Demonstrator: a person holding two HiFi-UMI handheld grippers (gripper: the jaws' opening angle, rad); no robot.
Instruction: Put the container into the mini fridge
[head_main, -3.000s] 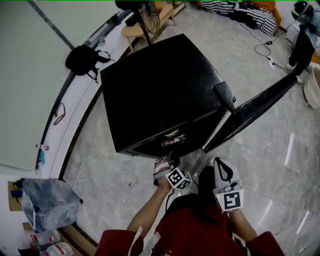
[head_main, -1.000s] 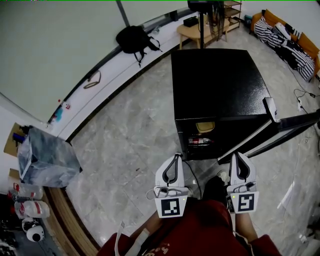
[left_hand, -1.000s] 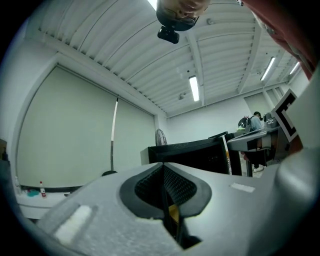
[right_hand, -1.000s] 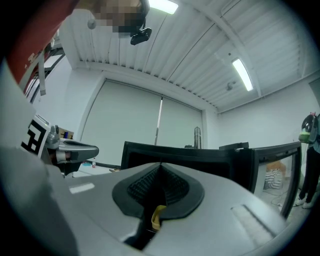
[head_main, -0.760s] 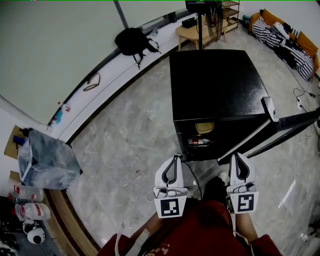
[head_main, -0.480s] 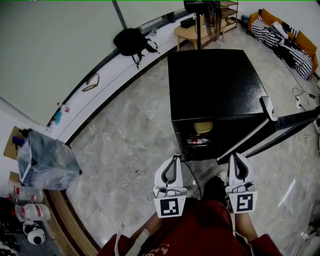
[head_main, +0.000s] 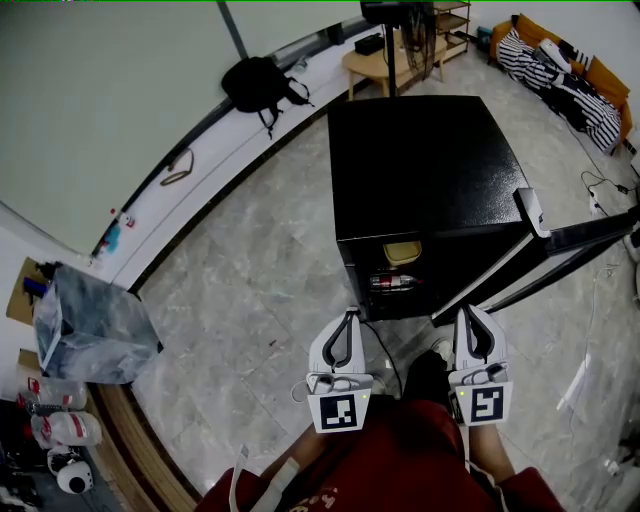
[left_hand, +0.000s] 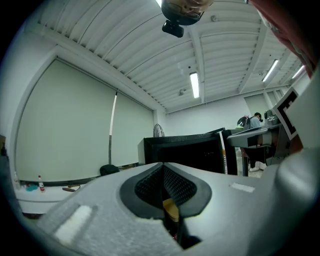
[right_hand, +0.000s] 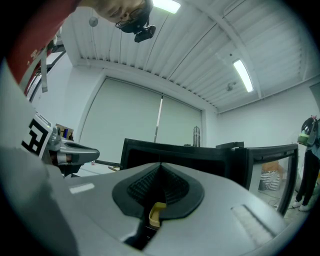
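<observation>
While left claw (head_main: 346, 316) and right claw (head_main: 471, 312) both shut, empty, tan container (head_main: 403, 252) ahead, apart, in mini fridge (head_main: 425, 165).

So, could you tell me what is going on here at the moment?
A person stands facing a black mini fridge whose door hangs open to the right, with a gripper in each hand. The left gripper and right gripper are both shut and empty, held short of the opening. A yellowish container already sits on the upper shelf, above what looks like a red-labelled bottle. The placing looks done; the door is not yet closed.
</observation>
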